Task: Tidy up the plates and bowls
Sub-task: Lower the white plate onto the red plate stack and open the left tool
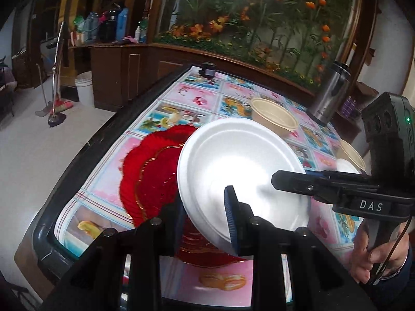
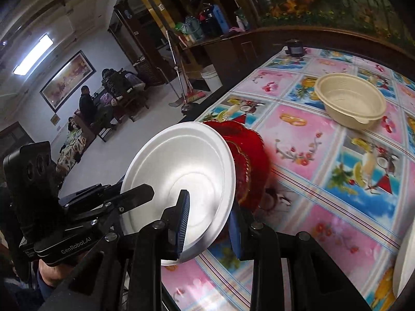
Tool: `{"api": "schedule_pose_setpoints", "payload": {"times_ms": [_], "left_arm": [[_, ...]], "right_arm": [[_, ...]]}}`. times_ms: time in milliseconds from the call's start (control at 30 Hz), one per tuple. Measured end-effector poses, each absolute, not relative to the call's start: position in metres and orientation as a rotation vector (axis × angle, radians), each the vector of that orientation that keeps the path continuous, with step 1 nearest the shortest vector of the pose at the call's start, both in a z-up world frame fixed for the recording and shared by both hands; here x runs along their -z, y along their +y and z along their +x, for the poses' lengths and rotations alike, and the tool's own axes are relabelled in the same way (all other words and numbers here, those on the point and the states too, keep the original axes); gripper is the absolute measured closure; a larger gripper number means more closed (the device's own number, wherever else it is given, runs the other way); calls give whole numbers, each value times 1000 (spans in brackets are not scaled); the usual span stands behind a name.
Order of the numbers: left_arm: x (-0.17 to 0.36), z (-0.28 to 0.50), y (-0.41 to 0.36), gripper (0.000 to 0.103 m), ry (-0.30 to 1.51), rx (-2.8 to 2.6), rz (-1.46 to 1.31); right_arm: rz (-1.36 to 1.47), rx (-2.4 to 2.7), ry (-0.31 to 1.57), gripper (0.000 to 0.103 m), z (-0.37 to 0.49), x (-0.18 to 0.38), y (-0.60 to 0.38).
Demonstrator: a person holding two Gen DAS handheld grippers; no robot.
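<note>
A white foam plate [image 1: 238,171] hangs tilted above a stack of red scalloped plates [image 1: 150,171] on the table. My left gripper [image 1: 207,223] straddles the plate's near rim, one finger above and one below. My right gripper [image 2: 210,223] straddles the opposite rim of the same plate [image 2: 181,171]; it shows from the side in the left wrist view [image 1: 290,181]. The red plates [image 2: 249,160] lie just behind the white one. A beige bowl [image 1: 275,116] stands further back, also in the right wrist view [image 2: 350,101].
The table carries a fruit-patterned cloth [image 2: 324,181] and has a dark edge [image 1: 85,145] at the left. A steel flask [image 1: 332,90] stands at the back right. A second beige bowl [image 1: 352,155] and white plates [image 2: 404,267] lie on the right. A small black device [image 1: 207,68] sits at the far end.
</note>
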State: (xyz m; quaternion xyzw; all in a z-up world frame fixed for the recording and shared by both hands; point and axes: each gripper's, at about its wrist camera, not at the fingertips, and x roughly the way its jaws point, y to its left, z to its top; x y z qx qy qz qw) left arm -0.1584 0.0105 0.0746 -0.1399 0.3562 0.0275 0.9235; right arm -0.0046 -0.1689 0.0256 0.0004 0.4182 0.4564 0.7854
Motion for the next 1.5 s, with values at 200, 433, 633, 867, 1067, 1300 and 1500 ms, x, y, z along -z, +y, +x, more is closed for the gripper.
{"api": "schedule_pose_setpoints", "payload": {"times_ms": [200, 433, 633, 867, 1067, 1300, 1500], "left_arm": [[-60, -147, 30, 76, 762, -100, -317], [-41, -132, 32, 76, 801, -120, -330], [-35, -128, 31, 76, 809, -129, -329], [-34, -128, 32, 74, 806, -137, -329], [-34, -128, 32, 64, 807, -139, -326], [-38, -131, 34, 59, 796, -141, -323], [-48, -139, 31, 56, 781, -145, -310]], "right_arm": [[-2, -995, 923, 72, 11, -11, -141], [-21, -999, 944, 70, 22, 5, -134], [-56, -973, 917, 70, 20, 8, -132], [-79, -970, 896, 55, 17, 9, -131], [-50, -958, 875, 47, 20, 3, -142], [16, -953, 877, 47, 27, -1, -154], [106, -916, 865, 47, 41, -8, -176]]}}
